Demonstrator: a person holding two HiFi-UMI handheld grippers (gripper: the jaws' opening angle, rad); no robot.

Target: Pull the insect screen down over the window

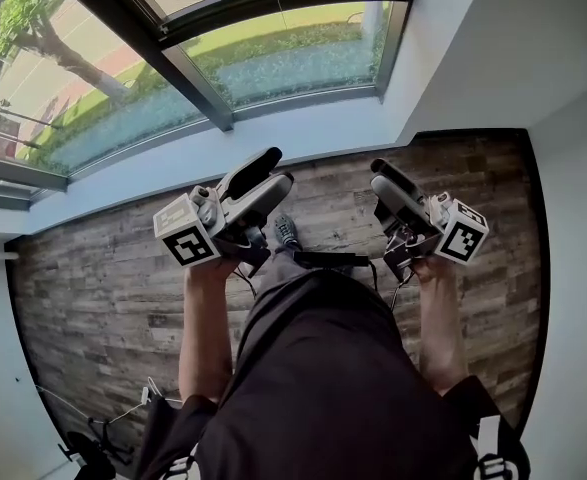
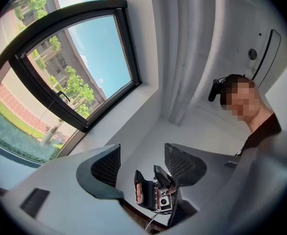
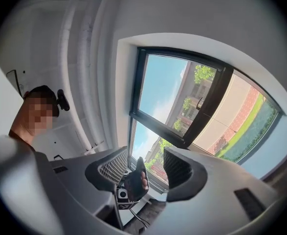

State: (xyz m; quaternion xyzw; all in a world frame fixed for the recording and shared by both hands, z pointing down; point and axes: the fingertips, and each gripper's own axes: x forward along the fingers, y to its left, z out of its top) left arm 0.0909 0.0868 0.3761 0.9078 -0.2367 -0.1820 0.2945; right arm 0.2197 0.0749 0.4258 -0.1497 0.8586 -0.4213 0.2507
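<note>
Fingers [image 2: 104, 168] of left gripper [image 1: 281, 166], right gripper [image 1: 378, 176] apart, empty.

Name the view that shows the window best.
The right gripper view: the window fills its middle, dark frame and several panes showing. The left gripper view has it at the left, cut off by the picture's edge. The head view catches only part of it, along the top, from above.

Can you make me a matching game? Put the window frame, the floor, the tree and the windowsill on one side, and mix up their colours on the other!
Things:
1. window frame
2. floor
3. tree
4. windowsill

Colours:
A. green
B. pale white
C. brown
D. black

Pairs: 1-D, 2-C, 3-A, 4-B
</note>
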